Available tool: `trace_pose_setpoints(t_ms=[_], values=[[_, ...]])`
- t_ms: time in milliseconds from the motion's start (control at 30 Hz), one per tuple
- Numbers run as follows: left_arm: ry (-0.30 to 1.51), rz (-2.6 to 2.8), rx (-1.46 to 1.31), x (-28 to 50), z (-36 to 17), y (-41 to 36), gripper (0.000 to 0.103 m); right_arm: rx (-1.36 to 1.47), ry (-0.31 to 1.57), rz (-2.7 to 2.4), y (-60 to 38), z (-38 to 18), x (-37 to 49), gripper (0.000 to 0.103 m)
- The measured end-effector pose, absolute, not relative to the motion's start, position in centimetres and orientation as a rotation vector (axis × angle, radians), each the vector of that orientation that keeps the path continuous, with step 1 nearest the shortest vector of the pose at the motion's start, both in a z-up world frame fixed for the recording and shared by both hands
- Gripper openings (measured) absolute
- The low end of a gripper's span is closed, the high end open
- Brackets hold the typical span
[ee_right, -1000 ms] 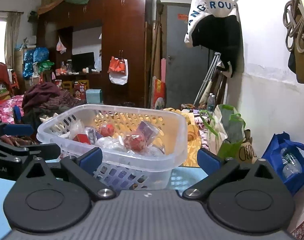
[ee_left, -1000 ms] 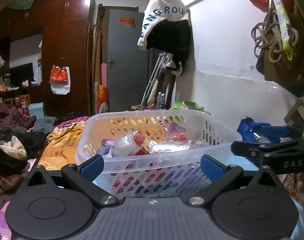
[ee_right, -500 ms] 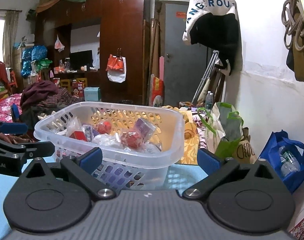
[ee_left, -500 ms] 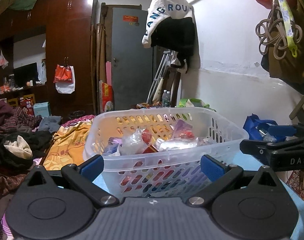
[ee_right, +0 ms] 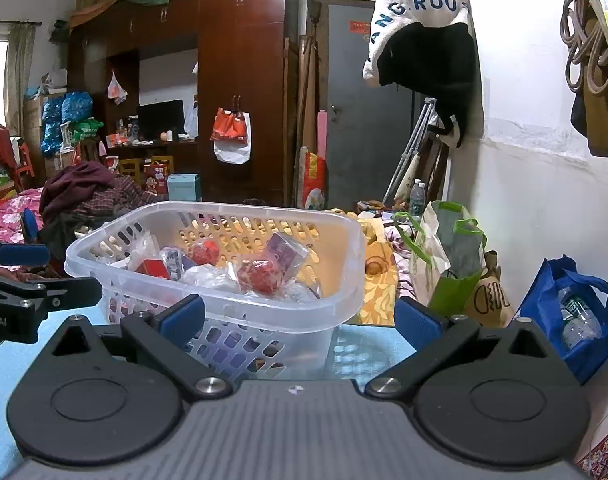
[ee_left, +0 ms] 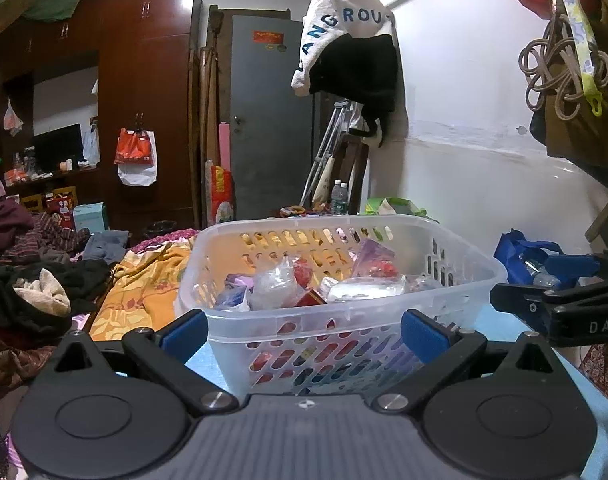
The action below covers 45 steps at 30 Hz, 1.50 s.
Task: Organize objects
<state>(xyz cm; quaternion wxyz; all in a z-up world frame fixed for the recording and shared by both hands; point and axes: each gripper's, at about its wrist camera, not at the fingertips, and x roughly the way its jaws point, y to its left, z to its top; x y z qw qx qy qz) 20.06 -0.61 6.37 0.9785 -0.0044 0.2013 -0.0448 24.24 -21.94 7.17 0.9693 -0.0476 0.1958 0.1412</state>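
Basket [ee_left: 344, 312] of wrapped items [ee_left: 328, 284] on blue table [ee_right: 7, 364].
Left gripper [ee_left: 304, 330] and right gripper [ee_right: 299, 316]: jaws apart, empty, just before the basket.

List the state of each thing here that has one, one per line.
left gripper: open, empty
right gripper: open, empty
basket: upright on the blue table, holding wrapped items
grey door: shut
wardrobe doors: shut
green bag: upright, mouth open
blue bag: open, bottle inside
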Motion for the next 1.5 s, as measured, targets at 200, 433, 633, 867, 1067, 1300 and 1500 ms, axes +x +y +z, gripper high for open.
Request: trace_pose_setpoints(t_ms=[200,433,633,867,1067,1300,1500], values=[[0.408,-0.1,-0.025,20.03,6.47,-0.26,0.103,-0.096,0.394,0.292,-21.96,7.3,24.25,0.103],[0.405,-0.096,-0.029,20.07,6.56,-0.02,0.103,-0.09,0.392,0.295,-22.04,7.4,24.25,0.103],[0.406,-0.099,-0.026,20.06,6.53,-0.01,0.103,-0.092,0.398,0.296,-21.93,7.35,24.33,0.103],[0.405,-0.1,-0.026,20.05,6.53,-0.02,0.103,-0.101,0.395,0.294,-21.87,7.28,24.34,0.103],[0.405,-0.108,-0.035,20.02,6.62,0.19,0.103,-0.107,0.388,0.289,-21.79,7.27,24.19,0.103],[0.406,-0.106,-0.036,20.06,6.59,0.41,0.103,-0.115,0.383,0.288,-21.77,7.27,24.04,0.103],[0.405,-0.105,-0.035,20.08,6.58,0.4,0.103,-0.114,0.382,0.287,-21.76,7.24,24.0,0.103]])
